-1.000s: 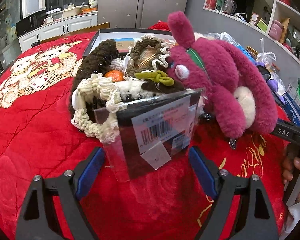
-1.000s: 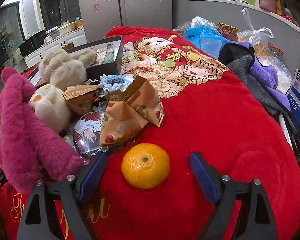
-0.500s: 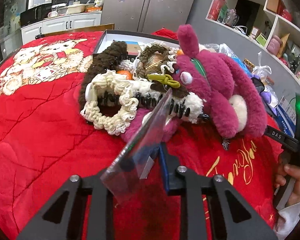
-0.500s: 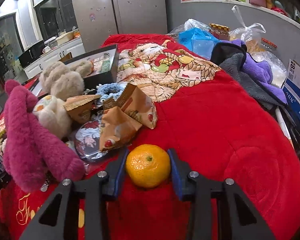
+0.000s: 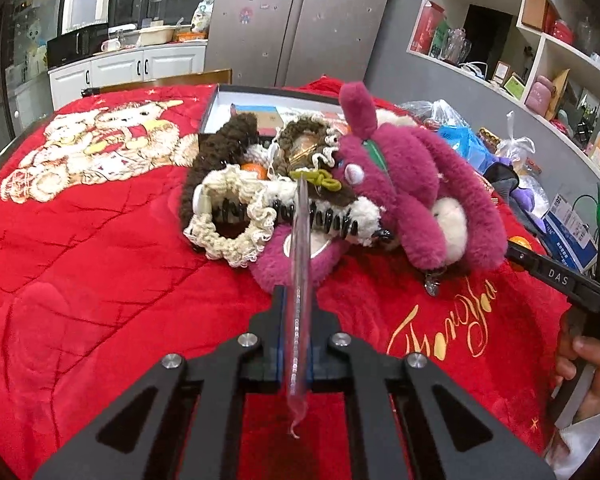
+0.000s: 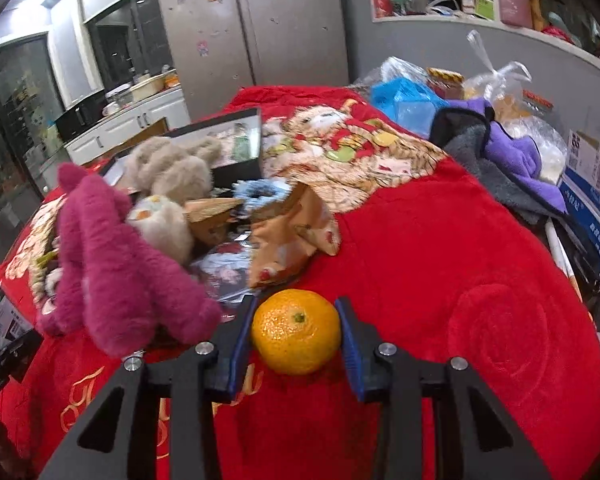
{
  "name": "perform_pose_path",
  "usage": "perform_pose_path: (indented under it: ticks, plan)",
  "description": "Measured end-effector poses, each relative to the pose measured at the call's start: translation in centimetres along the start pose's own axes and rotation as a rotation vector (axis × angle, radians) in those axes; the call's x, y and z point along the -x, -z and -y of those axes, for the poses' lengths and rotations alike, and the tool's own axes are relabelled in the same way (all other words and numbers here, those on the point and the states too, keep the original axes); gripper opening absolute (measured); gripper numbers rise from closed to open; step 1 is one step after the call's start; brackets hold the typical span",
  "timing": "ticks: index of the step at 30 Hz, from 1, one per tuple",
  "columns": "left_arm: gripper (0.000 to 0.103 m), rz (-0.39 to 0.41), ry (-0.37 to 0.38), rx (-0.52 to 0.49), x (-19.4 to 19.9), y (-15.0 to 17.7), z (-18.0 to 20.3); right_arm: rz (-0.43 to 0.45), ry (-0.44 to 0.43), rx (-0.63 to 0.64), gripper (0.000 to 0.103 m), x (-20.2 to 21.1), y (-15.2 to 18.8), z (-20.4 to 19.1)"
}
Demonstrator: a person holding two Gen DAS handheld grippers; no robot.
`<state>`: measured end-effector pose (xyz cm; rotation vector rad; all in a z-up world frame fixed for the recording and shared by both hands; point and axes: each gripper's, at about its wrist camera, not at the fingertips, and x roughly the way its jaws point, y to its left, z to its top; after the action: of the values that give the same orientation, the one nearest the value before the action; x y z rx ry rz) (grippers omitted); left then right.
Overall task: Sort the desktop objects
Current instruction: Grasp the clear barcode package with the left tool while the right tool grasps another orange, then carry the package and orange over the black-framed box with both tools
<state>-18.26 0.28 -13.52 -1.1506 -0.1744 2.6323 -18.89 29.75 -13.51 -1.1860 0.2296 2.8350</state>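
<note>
My left gripper (image 5: 298, 304) is shut on a flat clear plastic package (image 5: 300, 248), held edge-on above the red blanket (image 5: 100, 280). Beyond it lie a magenta plush rabbit (image 5: 412, 184), cream and brown scrunchies (image 5: 228, 216) and a black hair claw. My right gripper (image 6: 296, 312) is shut on an orange mandarin (image 6: 296, 330), lifted just over the red blanket (image 6: 460, 280). The plush rabbit (image 6: 112, 264) lies to its left, with crumpled snack bags (image 6: 296, 236) behind the mandarin.
An open black box (image 5: 268, 108) with items stands behind the pile, also in the right wrist view (image 6: 228, 148). Plastic bags (image 6: 408, 96), purple and grey cloths (image 6: 512, 164) and a blue carton (image 6: 596, 200) crowd the right edge. The other gripper's handle (image 5: 560, 280) is at right.
Both grippers closed from wide open: the left on the plastic package, which turned edge-on, the right on the mandarin. Both then rose slightly.
</note>
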Motion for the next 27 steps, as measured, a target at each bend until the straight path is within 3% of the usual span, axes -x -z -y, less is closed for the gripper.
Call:
perform_pose_path:
  ticks: [18, 27]
  plan:
    - [0.007, 0.017, 0.007, -0.004, 2.5, 0.1, 1.2, 0.059, -0.145, 0.148, 0.04, 4.0, -0.8, -7.6]
    - [0.007, 0.028, 0.0, -0.029, 3.0, -1.7, 2.2, 0.073, -0.171, 0.177, 0.04, 4.6, -0.8, -9.5]
